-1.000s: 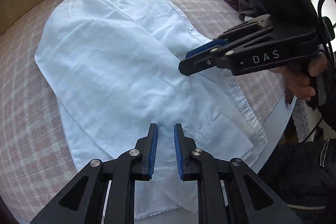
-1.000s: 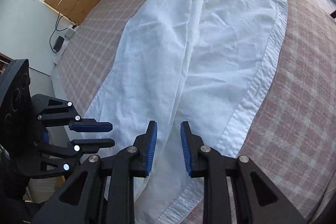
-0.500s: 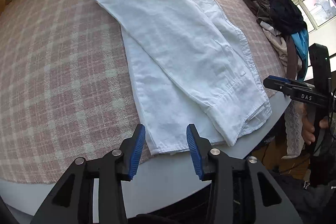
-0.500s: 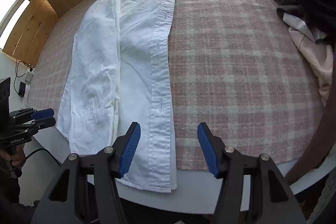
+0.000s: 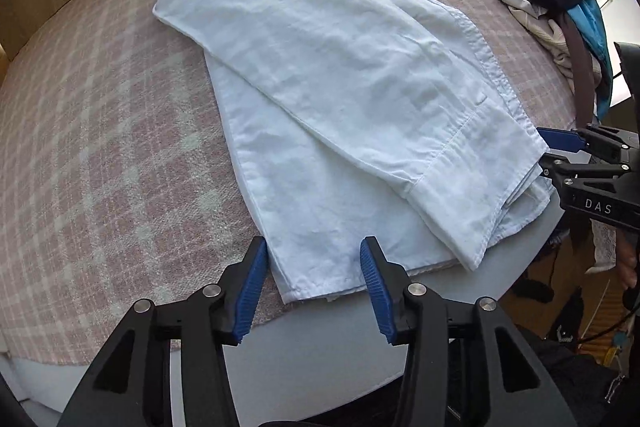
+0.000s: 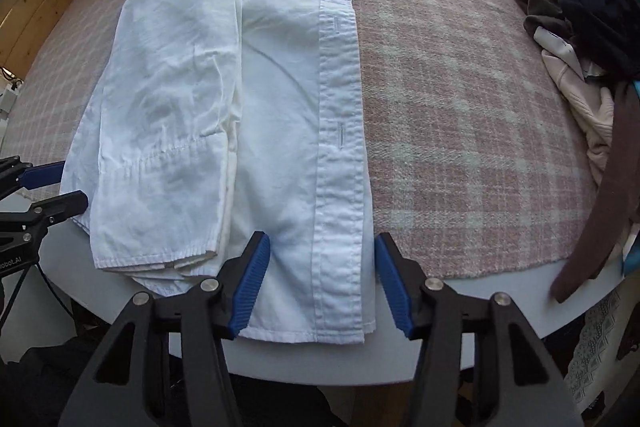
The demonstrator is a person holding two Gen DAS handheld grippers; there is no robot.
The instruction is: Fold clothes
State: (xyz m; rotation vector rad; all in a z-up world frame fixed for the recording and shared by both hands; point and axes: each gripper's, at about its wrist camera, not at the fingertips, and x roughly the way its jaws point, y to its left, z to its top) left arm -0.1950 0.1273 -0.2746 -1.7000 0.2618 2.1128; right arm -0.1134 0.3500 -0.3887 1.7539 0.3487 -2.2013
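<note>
Holding both grippers over the near hem of the shirt [image 5: 320, 75], I have my left gripper [image 5: 312, 287] unclenched with the hem's left corner between its fingers but not pinched, and my right gripper [image 6: 320, 283] with its jaws closing around the button placket at the hem, pads not yet pressing the cloth. The shirt lies folded lengthwise on the checked cloth [image 6: 460, 107], running from six toward twelve o'clock, its sleeve laid across it, with a clothes pile [image 6: 580, 7] at two o'clock.
</note>
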